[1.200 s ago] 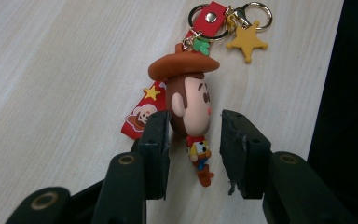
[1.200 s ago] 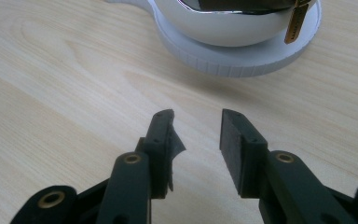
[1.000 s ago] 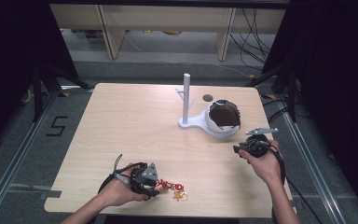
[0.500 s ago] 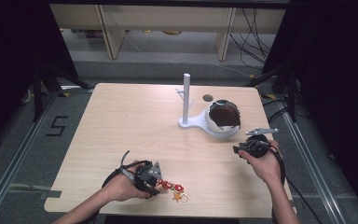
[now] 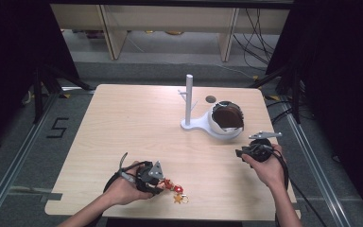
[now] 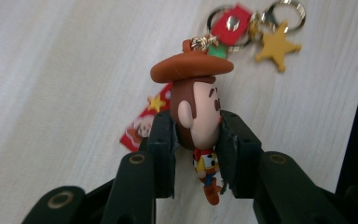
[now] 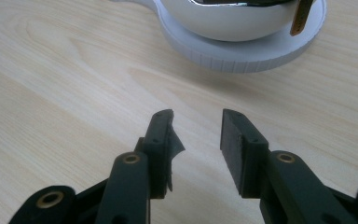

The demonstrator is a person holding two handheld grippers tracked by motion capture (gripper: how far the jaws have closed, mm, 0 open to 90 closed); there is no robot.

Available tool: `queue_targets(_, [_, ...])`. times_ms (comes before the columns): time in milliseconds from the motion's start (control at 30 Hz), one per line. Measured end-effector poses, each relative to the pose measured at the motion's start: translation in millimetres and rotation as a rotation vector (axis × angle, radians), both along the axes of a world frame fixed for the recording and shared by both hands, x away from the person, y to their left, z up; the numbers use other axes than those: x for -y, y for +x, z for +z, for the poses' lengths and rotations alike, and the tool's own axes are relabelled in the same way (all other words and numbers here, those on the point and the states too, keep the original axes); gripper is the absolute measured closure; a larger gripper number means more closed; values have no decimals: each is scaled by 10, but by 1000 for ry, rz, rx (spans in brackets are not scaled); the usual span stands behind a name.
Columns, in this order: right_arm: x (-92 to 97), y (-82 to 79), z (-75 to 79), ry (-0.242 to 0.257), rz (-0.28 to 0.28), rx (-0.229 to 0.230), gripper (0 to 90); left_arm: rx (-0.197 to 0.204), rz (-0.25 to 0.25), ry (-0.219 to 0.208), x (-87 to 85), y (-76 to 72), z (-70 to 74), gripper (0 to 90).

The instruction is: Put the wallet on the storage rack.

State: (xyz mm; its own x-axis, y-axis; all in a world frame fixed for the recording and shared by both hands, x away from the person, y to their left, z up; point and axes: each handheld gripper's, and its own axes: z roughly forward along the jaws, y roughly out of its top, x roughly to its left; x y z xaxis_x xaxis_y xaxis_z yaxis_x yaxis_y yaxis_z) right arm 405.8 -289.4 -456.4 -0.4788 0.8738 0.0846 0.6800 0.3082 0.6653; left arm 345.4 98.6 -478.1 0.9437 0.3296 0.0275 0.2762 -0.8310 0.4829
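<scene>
**Cowboy keychain pinched at the table's near edge**

The left gripper (image 6: 196, 140), jaws just closing, clamps the cowboy figure (image 6: 196, 109) by its head. It looks light and rubbery; its chain and star charm (image 6: 277, 45) will probably dangle. The right gripper (image 7: 196, 135) rests spread, empty.

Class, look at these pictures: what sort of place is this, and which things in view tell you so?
Probably a lab or recording station, not a home. A bare wooden table stands on a grey floor between metal rails, loose cables trail behind it, and a number marked on the floor labels the spot.
</scene>
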Motion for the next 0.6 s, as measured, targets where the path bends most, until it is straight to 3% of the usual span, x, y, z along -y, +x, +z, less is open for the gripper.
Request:
queue_targets(100, [-8,-17,-10,-11,-12,-2,646,14,49,-77,-22,-15,64,678])
queue_targets(167, [-32,-25,-17,12,-27,-8,646,29,47,-88,-44,2,131,679])
queue_targets(300, [-48,-27,-42,6,4,9,645,74,72,-132,-68,28,245,680])
queue_targets(467, [-89,-57,-68,21,-13,-13,645,112,133,-226,-97,83,371,680])
queue_targets(500, [-78,-41,-93,4,4,28,645,115,149,-247,-98,92,384,680])
queue_targets(567, [-101,-74,-82,23,-18,-8,645,126,176,-288,-116,126,437,680])
queue_targets(600, [-100,-71,-100,20,-8,5,644,129,187,-305,-118,137,452,680])
